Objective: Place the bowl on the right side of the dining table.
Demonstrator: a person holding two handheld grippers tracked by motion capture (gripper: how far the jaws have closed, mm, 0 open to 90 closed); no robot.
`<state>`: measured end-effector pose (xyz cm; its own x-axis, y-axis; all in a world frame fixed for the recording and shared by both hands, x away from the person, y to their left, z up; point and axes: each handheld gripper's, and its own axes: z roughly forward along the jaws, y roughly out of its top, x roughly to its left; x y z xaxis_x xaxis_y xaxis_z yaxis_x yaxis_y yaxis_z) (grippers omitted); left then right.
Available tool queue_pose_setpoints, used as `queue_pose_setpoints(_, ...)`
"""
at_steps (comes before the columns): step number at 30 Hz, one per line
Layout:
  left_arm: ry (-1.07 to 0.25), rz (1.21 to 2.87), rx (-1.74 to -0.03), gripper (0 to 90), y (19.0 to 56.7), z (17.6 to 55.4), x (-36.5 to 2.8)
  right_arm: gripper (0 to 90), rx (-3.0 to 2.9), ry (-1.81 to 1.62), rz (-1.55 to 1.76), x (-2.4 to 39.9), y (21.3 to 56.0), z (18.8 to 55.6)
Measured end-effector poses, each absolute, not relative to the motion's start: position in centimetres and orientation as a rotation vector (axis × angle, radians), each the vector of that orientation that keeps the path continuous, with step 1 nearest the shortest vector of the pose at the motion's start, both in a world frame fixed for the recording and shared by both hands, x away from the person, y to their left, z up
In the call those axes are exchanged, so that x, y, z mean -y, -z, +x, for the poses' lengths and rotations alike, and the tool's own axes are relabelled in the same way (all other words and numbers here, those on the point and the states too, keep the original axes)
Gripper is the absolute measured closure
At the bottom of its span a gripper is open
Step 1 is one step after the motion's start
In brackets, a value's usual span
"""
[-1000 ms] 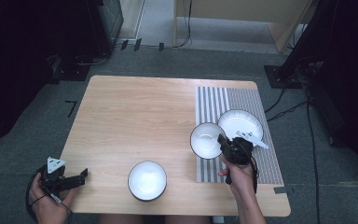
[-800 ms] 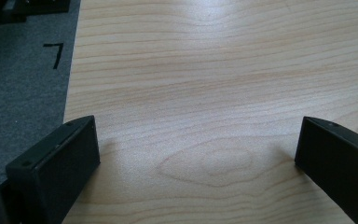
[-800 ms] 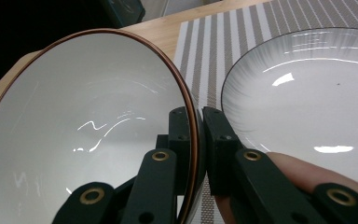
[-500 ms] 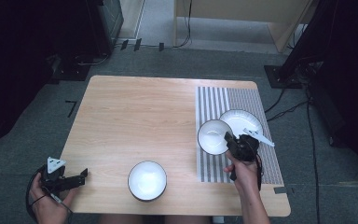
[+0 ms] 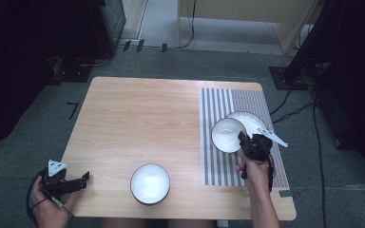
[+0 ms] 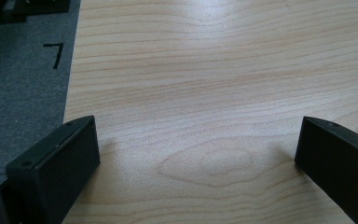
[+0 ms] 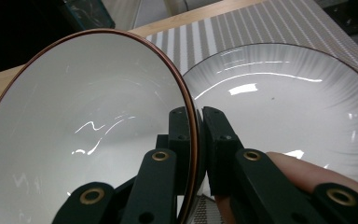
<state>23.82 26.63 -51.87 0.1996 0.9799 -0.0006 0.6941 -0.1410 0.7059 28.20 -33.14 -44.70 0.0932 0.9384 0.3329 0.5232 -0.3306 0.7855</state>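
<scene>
The right tongs pinch the white bowl by its thin rim (glazed, slippery, breakable), while the left tongs stand apart.

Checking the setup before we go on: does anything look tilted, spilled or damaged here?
Only the bowl pinched by its rim in the right hand-held gripper is tilted, overlapping the plate on the striped mat. The other bowl sits upright on the table. No spills or damage show.
</scene>
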Motion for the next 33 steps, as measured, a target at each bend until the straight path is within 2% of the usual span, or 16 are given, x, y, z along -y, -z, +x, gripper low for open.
queue_pose_setpoints(33,-0.644,1.904,-1.556,0.0,51.9,23.8,-26.6,83.6,-1.287,-1.042,2.008,37.9,46.9,30.6)
